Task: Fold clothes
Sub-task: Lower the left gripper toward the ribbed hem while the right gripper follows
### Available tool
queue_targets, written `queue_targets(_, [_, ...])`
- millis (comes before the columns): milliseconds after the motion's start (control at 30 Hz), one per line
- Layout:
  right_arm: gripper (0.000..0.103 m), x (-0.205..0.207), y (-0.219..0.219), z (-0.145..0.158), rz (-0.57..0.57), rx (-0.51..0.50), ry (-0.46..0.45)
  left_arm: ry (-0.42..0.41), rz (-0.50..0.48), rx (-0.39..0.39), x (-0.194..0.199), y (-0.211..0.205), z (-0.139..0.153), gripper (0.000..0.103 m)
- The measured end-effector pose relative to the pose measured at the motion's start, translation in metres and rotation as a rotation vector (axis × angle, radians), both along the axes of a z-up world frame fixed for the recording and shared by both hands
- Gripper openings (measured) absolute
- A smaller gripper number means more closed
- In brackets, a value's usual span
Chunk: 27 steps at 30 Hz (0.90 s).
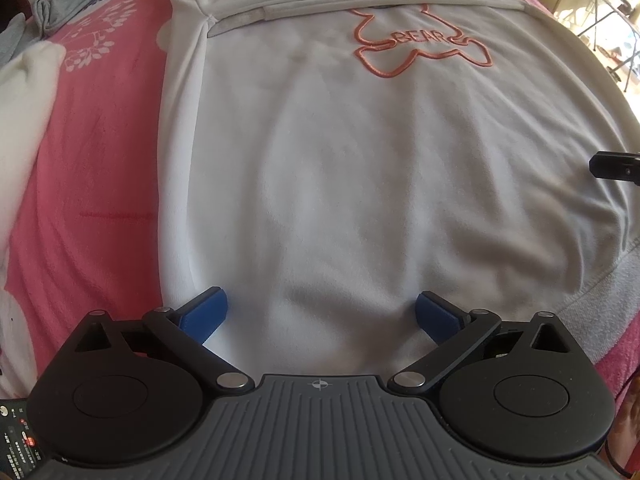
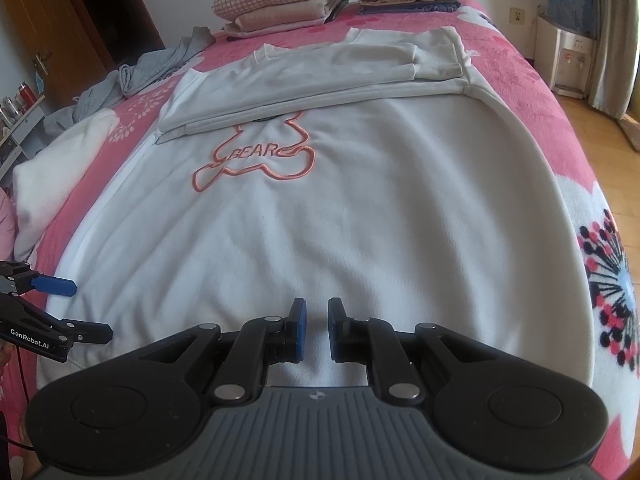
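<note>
At the bed's near edge, the left gripper stands spread wide and empty over the white sweatshirt's hem, ready to pinch; the right gripper, nearly closed, seems to hold no cloth. Sleeves lie folded across, toward the far edge.

The left tongs pointed steeply downward, their blue pads spread wide apart with nothing gripped between them. The right tongs angled down less steeply, their pads drawn nearly together, leaving only a narrow gap.
</note>
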State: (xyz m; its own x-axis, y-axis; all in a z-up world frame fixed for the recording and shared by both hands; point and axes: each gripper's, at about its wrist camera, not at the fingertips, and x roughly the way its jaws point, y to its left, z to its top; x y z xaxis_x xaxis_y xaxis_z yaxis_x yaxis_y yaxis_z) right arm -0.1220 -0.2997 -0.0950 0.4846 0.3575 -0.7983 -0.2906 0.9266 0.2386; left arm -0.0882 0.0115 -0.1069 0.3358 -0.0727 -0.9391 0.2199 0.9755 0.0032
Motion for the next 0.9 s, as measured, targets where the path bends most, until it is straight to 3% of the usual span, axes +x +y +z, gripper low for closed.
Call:
queue_targets(433, [0.013,-0.001,0.003,-0.002,0.007,0.009,0.011,-0.006,0.028,-0.001,-0.009,-0.007,0.0,0.103])
queue_targets(567, [0.013,-0.003,0.007,-0.003,0.032,0.032,0.025,-0.016,0.004,-0.053,-0.026,-0.005,0.004,0.103])
queue_targets(700, [0.013,-0.006,0.013,-0.004,0.082,0.081,0.054,-0.011,-0.042,-0.145,-0.043,0.023,0.009,0.103])
queue_targets(900, [0.013,-0.008,0.02,-0.009,0.121,0.101,0.088,-0.006,-0.123,-0.189,-0.067,0.046,0.015,0.103])
